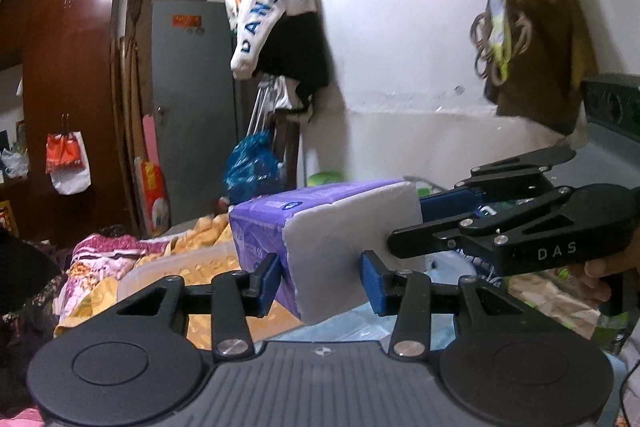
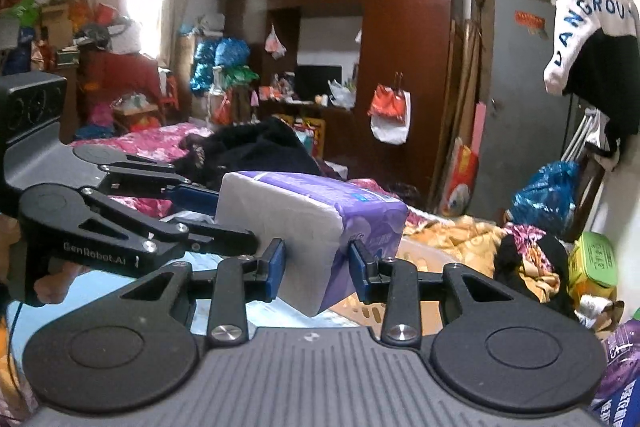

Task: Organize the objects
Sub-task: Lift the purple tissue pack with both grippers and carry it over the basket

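One tissue pack (image 1: 320, 227) up in the air, two grippers, left gripper (image 1: 320, 281) and right gripper (image 2: 316, 269); one white bag (image 2: 390, 117) far off, two blue bags (image 2: 220, 53).

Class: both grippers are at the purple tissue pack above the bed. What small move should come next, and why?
Probably lower the tissue pack into the clear plastic bin just beneath it. Both the left gripper and right gripper bracket the pack in mid-air, nothing supports it, and the bin is open.
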A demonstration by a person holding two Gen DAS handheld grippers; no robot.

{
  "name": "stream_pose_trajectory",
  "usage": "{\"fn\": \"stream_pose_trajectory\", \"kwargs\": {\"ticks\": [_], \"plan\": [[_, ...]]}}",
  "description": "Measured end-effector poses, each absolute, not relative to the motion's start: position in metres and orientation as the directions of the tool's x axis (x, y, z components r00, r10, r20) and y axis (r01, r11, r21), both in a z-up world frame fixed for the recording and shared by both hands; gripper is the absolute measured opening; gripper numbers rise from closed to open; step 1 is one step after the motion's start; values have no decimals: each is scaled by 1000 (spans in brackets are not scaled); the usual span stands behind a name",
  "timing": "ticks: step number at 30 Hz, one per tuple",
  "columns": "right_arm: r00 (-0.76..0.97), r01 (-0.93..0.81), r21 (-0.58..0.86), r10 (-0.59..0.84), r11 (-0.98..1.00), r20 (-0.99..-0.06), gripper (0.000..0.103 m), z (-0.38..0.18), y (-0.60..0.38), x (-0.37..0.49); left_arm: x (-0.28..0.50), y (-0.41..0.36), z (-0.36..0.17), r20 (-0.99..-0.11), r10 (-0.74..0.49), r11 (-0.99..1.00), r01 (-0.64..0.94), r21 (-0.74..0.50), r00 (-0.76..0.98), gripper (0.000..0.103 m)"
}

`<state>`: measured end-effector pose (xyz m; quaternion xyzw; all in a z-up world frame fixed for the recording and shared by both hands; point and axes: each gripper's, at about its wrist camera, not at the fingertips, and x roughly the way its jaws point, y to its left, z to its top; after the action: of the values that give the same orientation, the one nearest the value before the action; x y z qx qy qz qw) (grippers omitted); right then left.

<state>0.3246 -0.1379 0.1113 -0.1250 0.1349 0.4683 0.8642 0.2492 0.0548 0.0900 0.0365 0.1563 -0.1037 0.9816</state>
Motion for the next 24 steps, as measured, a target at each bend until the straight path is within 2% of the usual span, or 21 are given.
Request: {"fn": "stream_pose_trajectory", "kwargs": {"ticks": [13, 24], "plan": [[536, -833, -103, 749, 543, -389, 39, 107, -139, 330, 271, 55, 81, -372, -165, 979, 197, 48, 913, 49], [528, -832, -108, 715, 545, -458, 39, 103, -130, 338, 286, 52, 71, -468, -130, 980, 186, 74, 874, 49]]}}
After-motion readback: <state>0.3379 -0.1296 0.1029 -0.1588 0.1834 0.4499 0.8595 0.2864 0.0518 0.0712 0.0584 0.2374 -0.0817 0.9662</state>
